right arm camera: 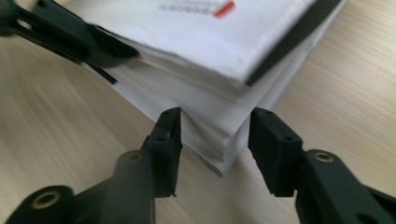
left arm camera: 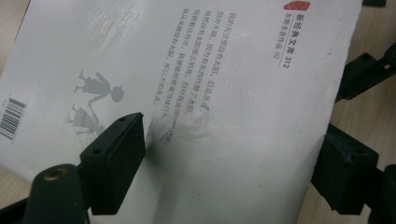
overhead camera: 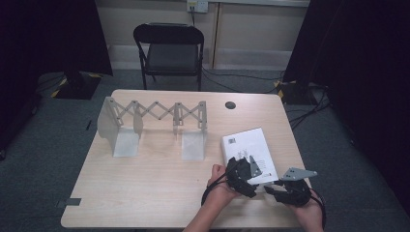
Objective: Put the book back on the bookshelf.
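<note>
1. One book (overhead camera: pixel 249 147) lies flat, back cover up, at the right near corner of the surface (overhead camera: pixel 159 188), probably for edge access.
2. Left gripper (left arm camera: pixel 233 163) is open, jaws straddling the cover, likely to steady it.
3. Right gripper (right arm camera: pixel 214 140) is open around the page-block corner, not yet clamped.
4. One folding rack (overhead camera: pixel 152 123) stands well apart.

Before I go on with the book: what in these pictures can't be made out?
- High view: the book's near end lies under the left gripper and right gripper.
- Right gripper view: the cover print is blurred; whether the open jaws touch the page block is unclear.
- Left gripper view: the barcode is cut by the edge.
</note>
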Motion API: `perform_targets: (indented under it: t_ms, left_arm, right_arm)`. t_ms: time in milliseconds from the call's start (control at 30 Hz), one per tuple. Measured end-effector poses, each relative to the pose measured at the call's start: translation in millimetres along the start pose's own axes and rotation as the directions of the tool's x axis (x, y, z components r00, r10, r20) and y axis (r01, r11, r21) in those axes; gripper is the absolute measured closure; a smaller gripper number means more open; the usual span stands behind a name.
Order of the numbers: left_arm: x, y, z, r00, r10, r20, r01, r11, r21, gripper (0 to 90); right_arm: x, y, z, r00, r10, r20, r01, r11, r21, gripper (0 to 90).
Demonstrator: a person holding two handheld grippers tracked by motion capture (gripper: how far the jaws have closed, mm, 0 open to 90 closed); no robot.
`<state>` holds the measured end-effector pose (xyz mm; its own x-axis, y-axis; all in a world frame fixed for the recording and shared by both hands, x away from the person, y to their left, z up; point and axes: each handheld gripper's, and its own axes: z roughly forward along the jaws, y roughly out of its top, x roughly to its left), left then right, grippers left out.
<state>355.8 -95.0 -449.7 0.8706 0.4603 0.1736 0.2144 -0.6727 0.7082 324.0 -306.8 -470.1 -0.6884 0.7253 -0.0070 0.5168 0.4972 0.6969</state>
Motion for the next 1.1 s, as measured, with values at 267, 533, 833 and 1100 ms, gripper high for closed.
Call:
perform_targets:
  t_ms: [267,533,833,1100]
  left_arm:
    - [1.1,-0.3,-1.8,0.9999,-0.012,0.006,0.012,0.9999,-0.003,19.1]
    - [-0.8,-3.5,0.9,0.9996,0.026,0.007,-0.026,0.9996,0.008,19.0]
    - [-3.3,-6.6,7.7,0.9991,0.042,0.0,-0.042,0.9991,0.001,12.6]
    - [-12.2,-7.4,16.6,0.9895,0.113,-0.089,-0.112,0.9935,0.018,0.0]
  right_arm:
    - [-0.9,-0.8,-1.4,1.0,-0.007,0.0,0.007,1.0,0.002,53.8]
    - [0.0,-5.8,6.6,0.9979,-0.061,0.025,0.059,0.996,0.059,56.8]
    - [-2.1,3.7,-7.3,0.9999,-0.005,-0.011,0.005,1.0,-0.004,64.3]
    - [-0.3,12.0,-16.4,0.9997,0.013,-0.023,-0.014,0.998,-0.06,67.1]
